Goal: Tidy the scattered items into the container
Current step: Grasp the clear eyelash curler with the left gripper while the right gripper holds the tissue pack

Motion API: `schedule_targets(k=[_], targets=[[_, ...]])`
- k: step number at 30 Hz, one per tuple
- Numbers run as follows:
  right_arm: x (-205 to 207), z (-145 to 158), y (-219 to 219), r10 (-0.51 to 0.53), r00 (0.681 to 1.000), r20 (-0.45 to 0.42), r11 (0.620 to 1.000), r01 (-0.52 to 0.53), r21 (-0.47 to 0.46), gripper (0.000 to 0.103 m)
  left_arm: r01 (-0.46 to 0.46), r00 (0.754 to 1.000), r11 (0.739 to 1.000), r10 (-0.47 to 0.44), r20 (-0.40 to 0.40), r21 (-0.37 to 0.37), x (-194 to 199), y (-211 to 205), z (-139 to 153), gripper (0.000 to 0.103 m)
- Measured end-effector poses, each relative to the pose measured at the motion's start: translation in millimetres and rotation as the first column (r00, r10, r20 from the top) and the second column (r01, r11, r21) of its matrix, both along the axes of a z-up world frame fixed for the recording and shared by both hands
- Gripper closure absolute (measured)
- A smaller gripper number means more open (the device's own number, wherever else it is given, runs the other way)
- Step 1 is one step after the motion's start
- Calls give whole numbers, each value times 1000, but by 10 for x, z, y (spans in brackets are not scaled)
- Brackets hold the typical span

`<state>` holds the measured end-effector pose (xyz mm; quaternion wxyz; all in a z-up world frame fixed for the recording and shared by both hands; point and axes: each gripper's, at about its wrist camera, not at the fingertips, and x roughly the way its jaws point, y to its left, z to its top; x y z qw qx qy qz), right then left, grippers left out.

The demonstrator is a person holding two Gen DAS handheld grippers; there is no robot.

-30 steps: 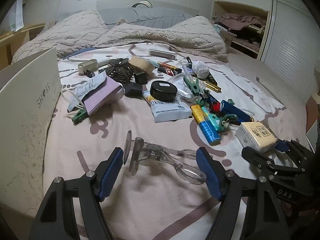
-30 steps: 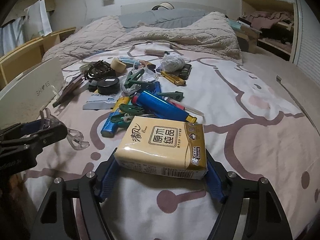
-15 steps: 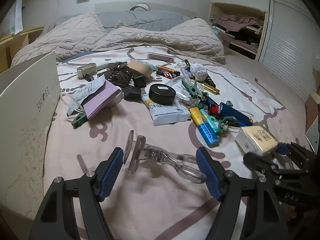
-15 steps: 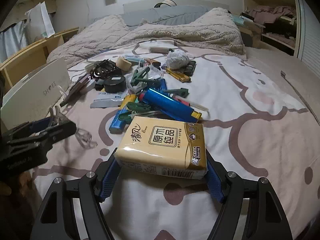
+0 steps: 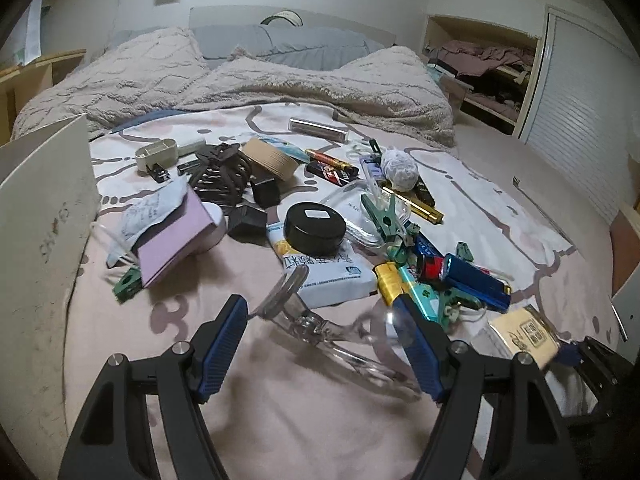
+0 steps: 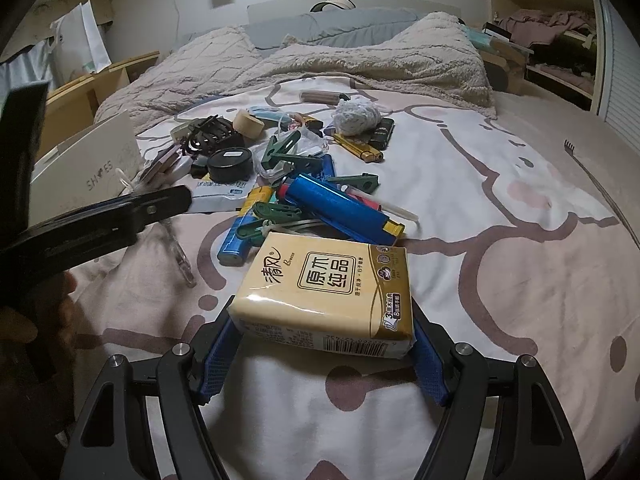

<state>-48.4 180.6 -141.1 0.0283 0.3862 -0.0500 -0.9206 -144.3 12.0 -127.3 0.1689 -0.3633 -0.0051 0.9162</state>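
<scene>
on the bed (image 6: 500, 240), right tool (image 6: 320, 340) clamping tissue pack (image 6: 324, 288), left tool (image 5: 324, 344) (blurred) holding clear clip (image 5: 320, 328)

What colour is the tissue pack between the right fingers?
Pale yellow with gold trim; the tissue pack shows best in the right wrist view.

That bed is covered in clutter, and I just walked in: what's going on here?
A person is tidying with two handheld grippers. The right gripper is shut on a yellow tissue pack. The left gripper holds a clear plastic clip between its jaws. The white box stands at the left; most of the clutter lies on the bed.
</scene>
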Motion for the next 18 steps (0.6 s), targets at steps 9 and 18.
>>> schedule_targets(k=[9, 18], targets=[[-7, 0, 9, 5, 1000, 2, 1000, -5, -2, 26, 9, 997, 1000, -7, 81, -25, -133, 52, -197, 31], [8, -9, -9, 10, 1000, -5, 1000, -10, 15, 26, -23, 994, 996, 14, 112, 85, -176, -145, -208, 51]])
